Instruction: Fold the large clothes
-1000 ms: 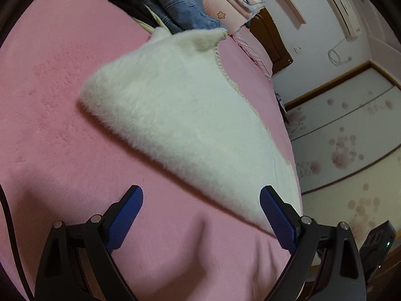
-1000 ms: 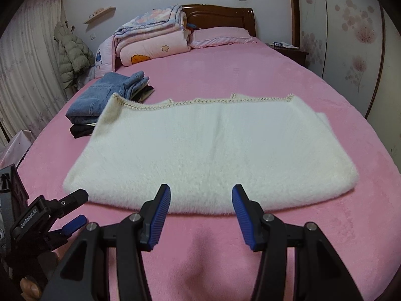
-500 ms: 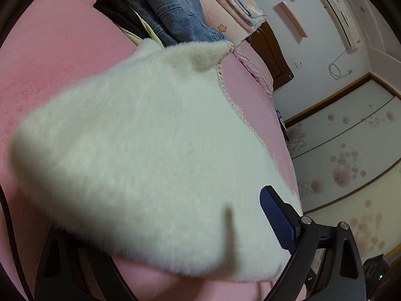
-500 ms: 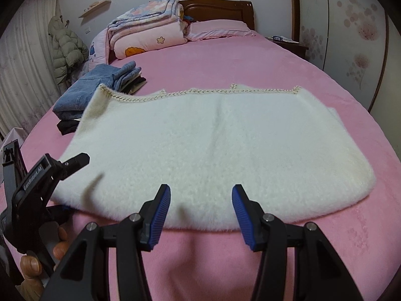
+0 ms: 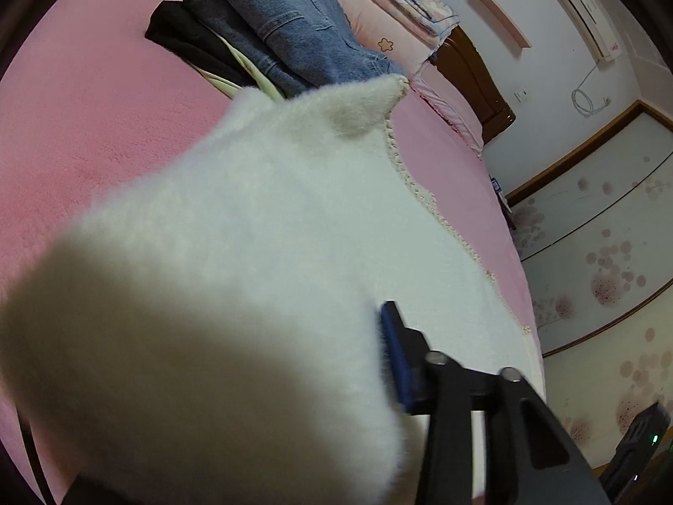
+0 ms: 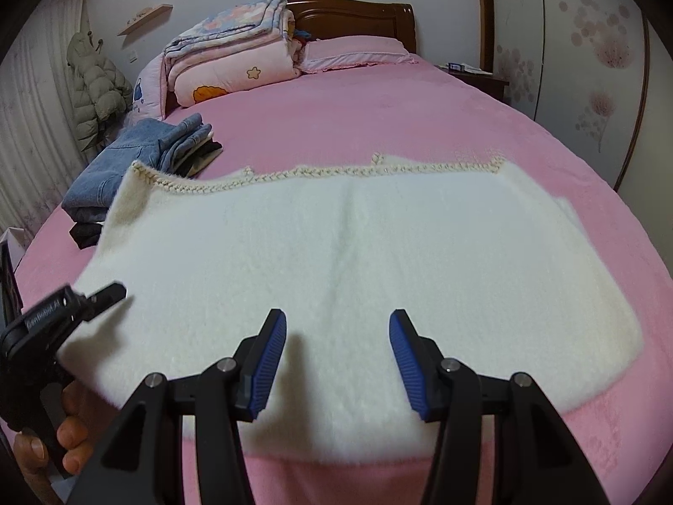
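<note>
Fleece fills most of the left wrist view: a white fluffy garment (image 5: 260, 261) lies folded on the pink bed (image 5: 84, 97), and its near edge bulges up, blurred, over the left hand-held gripper (image 5: 370, 383). Only one blue pad (image 5: 395, 353) shows, at about 5 o'clock, pressed against the pile; the other finger is hidden under the cloth, so I cannot tell how far the jaws stand apart or whether they have hold of the fabric. At 12 o'clock in that view a stack of folded jeans (image 5: 290, 29) sits over a black garment (image 5: 185, 42), just beyond the white garment's far corner.

In the right wrist view, the left hand-held gripper (image 6: 109, 292) comes in at 9 o'clock, its black tip resting at the garment's left edge, with a hand (image 6: 63, 433) gripping its handle at 8 o'clock. The white fluffy garment (image 6: 378, 261) spreads flat across the middle of the bed (image 6: 378, 122), its braided trim (image 6: 319, 172) running along the far edge. The jeans (image 6: 139, 155) lie at 10 o'clock, touching the garment's far left corner. A rolled quilt (image 6: 235, 54) and a pink pillow (image 6: 357, 52) sit at 12 o'clock against the wooden headboard (image 6: 357, 12).

The right hand-held gripper (image 6: 338, 364) hangs at 6 o'clock over the garment's near edge, jaws spread wide, nothing between the blue pads (image 6: 269, 362).
</note>
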